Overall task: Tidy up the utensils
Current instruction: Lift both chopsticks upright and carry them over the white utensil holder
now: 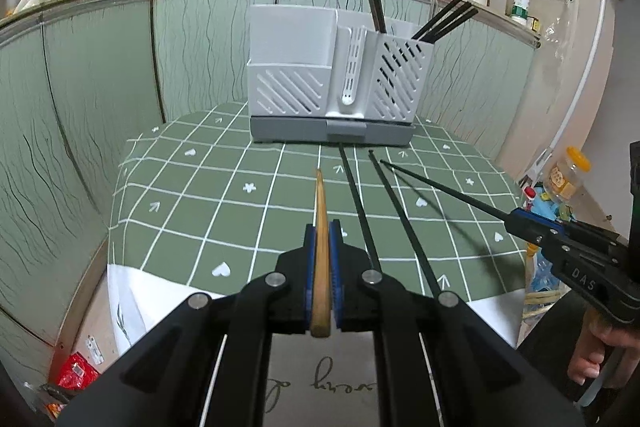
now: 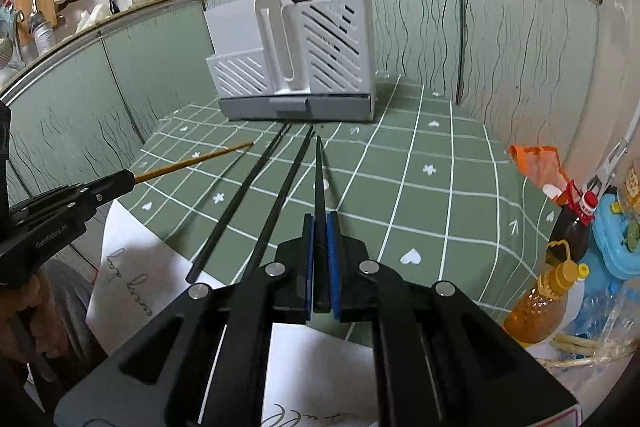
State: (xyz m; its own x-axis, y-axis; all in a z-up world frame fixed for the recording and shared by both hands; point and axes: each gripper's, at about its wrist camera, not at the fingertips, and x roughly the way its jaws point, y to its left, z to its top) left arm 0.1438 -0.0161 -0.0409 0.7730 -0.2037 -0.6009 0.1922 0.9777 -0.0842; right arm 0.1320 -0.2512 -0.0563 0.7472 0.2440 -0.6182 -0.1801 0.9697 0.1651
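Chopsticks (image 1: 444,17) already filled the holder (image 1: 334,79) at twelve o'clock; I gripped one per gripper, two black chopsticks (image 2: 256,203) remained.

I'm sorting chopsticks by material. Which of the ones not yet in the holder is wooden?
The wooden chopstick clamped in the left gripper. It is tan; the right gripper holds a black chopstick, and two black chopsticks lie on the tablecloth.

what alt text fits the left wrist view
The left tongs grip a wooden chopstick above a green checked tablecloth, pointing toward a white utensil holder. Two black chopsticks lie on the cloth; the right tongs hold a third.
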